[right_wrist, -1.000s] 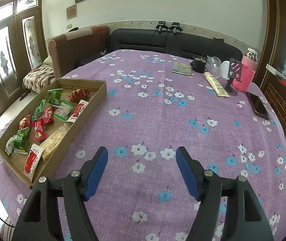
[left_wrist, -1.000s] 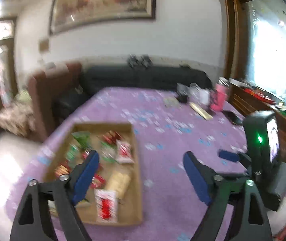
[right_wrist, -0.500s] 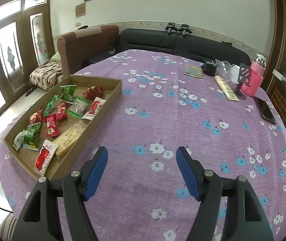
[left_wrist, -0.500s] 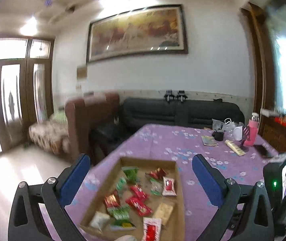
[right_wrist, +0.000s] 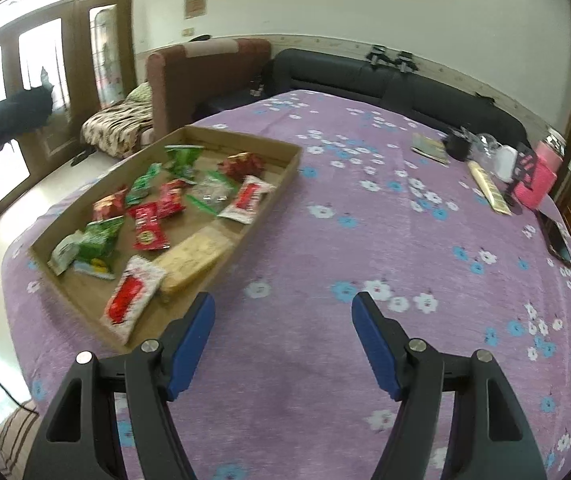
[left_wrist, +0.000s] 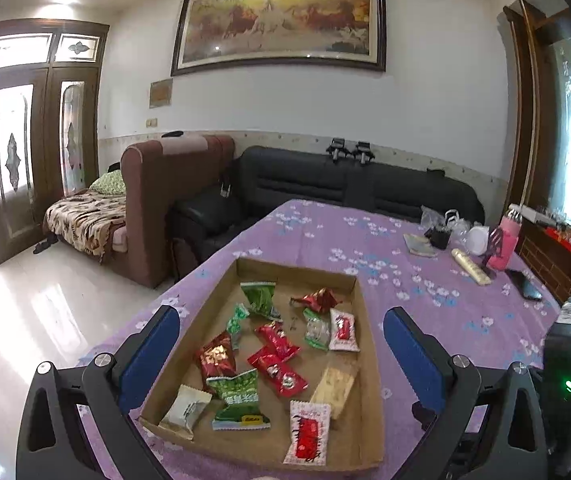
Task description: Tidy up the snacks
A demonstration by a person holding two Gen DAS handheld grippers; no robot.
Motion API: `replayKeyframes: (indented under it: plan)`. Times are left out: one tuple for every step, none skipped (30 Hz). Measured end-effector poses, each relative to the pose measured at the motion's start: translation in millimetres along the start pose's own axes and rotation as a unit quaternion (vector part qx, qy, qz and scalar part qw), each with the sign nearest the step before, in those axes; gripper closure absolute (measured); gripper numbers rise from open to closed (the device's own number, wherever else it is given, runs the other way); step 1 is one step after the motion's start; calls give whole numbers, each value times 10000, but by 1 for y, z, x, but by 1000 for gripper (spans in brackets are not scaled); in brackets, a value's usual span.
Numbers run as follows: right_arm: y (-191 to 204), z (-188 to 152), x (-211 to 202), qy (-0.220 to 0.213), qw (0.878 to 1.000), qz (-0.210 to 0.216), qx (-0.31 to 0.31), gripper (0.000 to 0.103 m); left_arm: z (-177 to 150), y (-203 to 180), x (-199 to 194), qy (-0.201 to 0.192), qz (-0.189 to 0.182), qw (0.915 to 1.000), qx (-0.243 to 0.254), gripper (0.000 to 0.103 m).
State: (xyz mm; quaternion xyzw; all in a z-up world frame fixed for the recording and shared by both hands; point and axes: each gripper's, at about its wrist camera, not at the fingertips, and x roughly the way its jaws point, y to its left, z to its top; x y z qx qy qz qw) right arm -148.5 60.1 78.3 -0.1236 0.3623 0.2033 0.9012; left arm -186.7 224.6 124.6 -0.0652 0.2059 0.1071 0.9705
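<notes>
Cardboard made the shallow tray [left_wrist: 370, 344] that lay on the purple flowered worktop [right_wrist: 325, 240], and every snack packet in view sat inside it: green ones, red ones, a white packet with a red panel [left_wrist: 307, 432] at the near rim, a pale biscuit bar [left_wrist: 333, 386] beside it, and a small whitish packet [left_wrist: 185, 410] in the near left corner. No packets showed on the cloth outside the tray. They lay loose and mixed by colour, so the scene fitted either a heap waiting to be sorted or a gathering into the tray that was the whole job; the frames did not settle which.

Left tongs [left_wrist: 281, 330] were spread wide and held nothing. In the left wrist view the tray filled the lower centre of the frame, straight ahead between the two blue pads, with its long axis running away from the camera toward the upper centre. Right tongs [right_wrist: 283, 316] were likewise spread and empty. In that view the tray [right_wrist: 281, 176] sat in the left half of the frame, its long axis slanting from lower left to upper right, its near corner just beside the left pad.

By my reading the left hand was the better placed: the packets lay dead ahead of it, whereas the right would have to swing leftward over the tray wall.
</notes>
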Motion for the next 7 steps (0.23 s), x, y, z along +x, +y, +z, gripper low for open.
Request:
replayKeyframes:
  plan:
    - [5,0,-1,-13,10000,24,-62,33,-1,1,2,29,-2,10000,-1,0]
    - [11,0,-2,-34,9999,56,-144,33,-2,2,3,63,-7,10000,-11,0]
    - [15,0,-2,-48,9998,75,-185,33,-2,2,4,102,-22,9999,-17,0]
    - [19,0,-3,-62,9997,95,-230,33,-2,2,5,162,-74,9998,-25,0]
    - [21,0,-4,-77,9996,112,-266,33,-2,3,6,212,-117,9997,-32,0]
    - [22,0,-5,-95,9995,118,-272,33,-1,1,8,281,-170,9995,-29,0]
    - [21,1,-6,-117,9995,117,-255,33,-1,-1,9,379,-253,9990,-5,0]
